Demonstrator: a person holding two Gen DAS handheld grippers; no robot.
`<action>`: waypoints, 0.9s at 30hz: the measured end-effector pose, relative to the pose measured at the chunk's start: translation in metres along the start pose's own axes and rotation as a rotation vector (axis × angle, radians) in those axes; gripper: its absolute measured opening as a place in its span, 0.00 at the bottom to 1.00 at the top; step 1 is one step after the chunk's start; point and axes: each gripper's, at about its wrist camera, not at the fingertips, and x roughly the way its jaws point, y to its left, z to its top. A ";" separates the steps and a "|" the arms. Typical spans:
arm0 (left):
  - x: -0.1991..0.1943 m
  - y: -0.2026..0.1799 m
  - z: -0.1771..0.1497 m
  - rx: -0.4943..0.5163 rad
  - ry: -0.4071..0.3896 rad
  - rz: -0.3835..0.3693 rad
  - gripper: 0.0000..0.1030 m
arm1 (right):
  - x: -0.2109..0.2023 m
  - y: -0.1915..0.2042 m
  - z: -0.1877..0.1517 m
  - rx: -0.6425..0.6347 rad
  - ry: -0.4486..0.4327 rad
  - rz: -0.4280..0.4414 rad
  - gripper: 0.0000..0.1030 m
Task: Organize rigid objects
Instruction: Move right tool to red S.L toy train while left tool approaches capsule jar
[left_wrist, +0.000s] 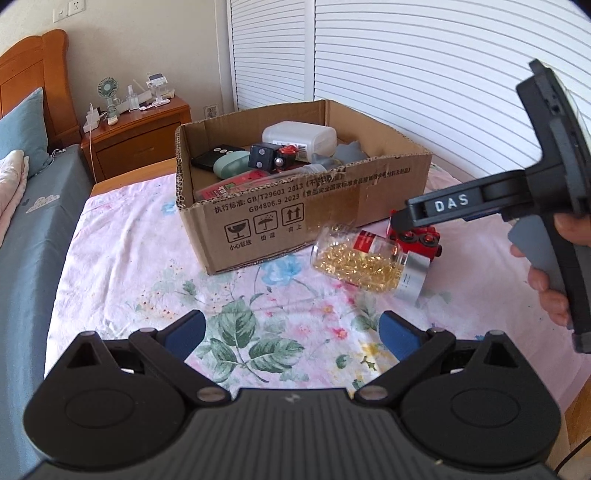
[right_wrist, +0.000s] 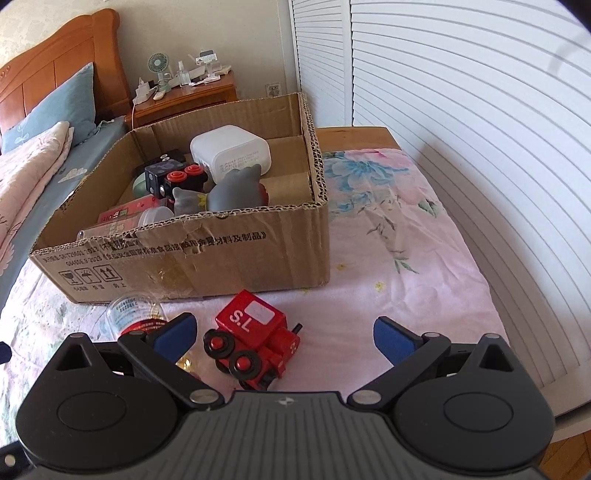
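Floral bedsheet (right_wrist: 406, 229) bore a red toy train (right_wrist: 255, 341), nose toward five o'clock, between the right gripper's (right_wrist: 284, 334) spread fingers; left gripper (left_wrist: 291, 332) gaped too.

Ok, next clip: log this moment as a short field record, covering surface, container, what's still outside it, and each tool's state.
surface: floral sheet on a bed
container: open cardboard box, already holding several items, among them a white container and a grey toy
outside box: red toy train and capsule bottle lying on its side, both in front of the box
left tool: open, empty, over the sheet
right tool: open, fingers either side of the train, not closed on it
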 end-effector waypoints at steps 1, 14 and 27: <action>0.000 0.000 -0.001 0.001 0.003 -0.003 0.97 | 0.005 0.002 0.003 0.003 0.006 -0.002 1.00; 0.009 -0.004 -0.002 0.062 0.056 -0.049 0.97 | 0.027 -0.004 -0.002 -0.023 0.053 -0.076 1.00; 0.032 -0.028 0.004 0.177 0.113 -0.076 0.97 | 0.013 -0.022 -0.021 -0.108 0.051 -0.094 1.00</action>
